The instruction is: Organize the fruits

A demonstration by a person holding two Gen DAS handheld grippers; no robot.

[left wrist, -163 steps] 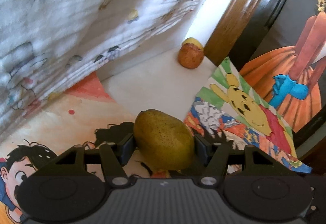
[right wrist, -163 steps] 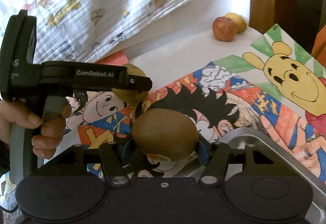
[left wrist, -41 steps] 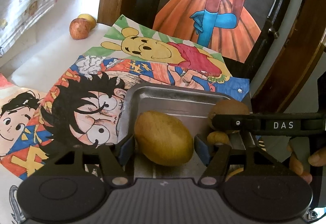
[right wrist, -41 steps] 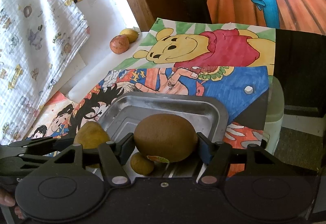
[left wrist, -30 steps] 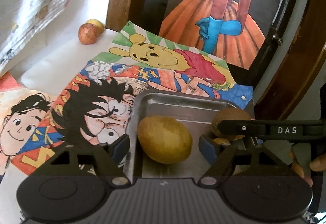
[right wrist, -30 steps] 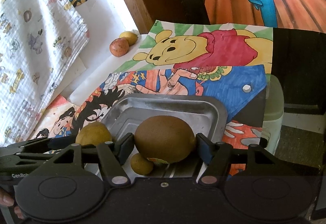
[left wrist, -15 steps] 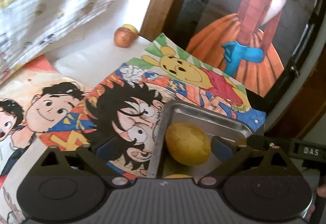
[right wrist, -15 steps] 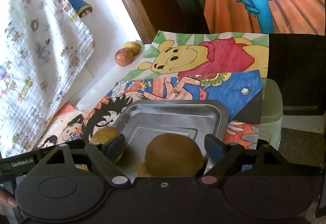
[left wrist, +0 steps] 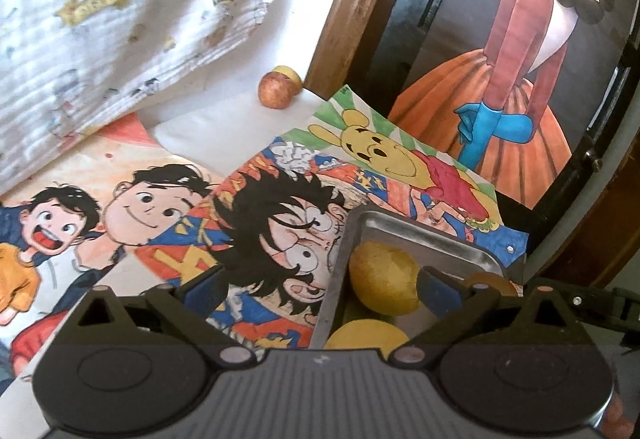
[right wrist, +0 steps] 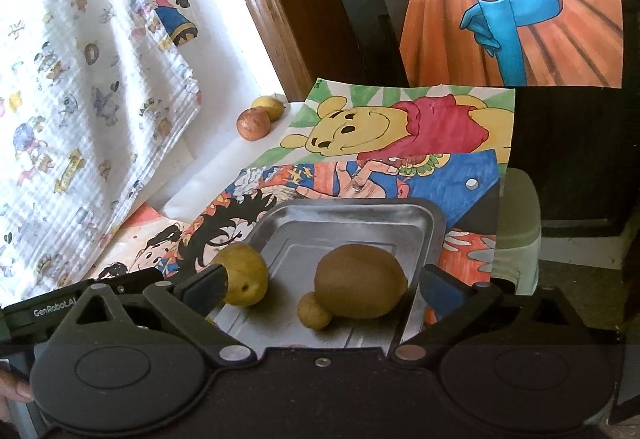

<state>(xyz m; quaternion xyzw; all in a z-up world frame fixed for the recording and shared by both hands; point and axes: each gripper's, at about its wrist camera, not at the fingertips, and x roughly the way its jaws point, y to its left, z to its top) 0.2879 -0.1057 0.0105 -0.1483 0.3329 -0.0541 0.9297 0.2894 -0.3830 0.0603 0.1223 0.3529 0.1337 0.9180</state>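
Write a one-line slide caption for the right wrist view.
Open right claw above a metal tray holding a kiwi, a pear and a small fruit.

Silver tray (right wrist: 434, 227), brown kiwi (right wrist: 360, 287), yellow-green pear (right wrist: 246, 281), reddish apple (right wrist: 253, 123), cartoon-print cloth (right wrist: 80, 79)

Printed curtain (right wrist: 72, 87) (sunlit), wooden frame (right wrist: 260, 7).

**Readable text**

One marking can be read: "GenRobot.A", white letters cut off after the A, on the black body of the left gripper (right wrist: 120, 295) at the lower left of the right wrist view; nothing else is legible.
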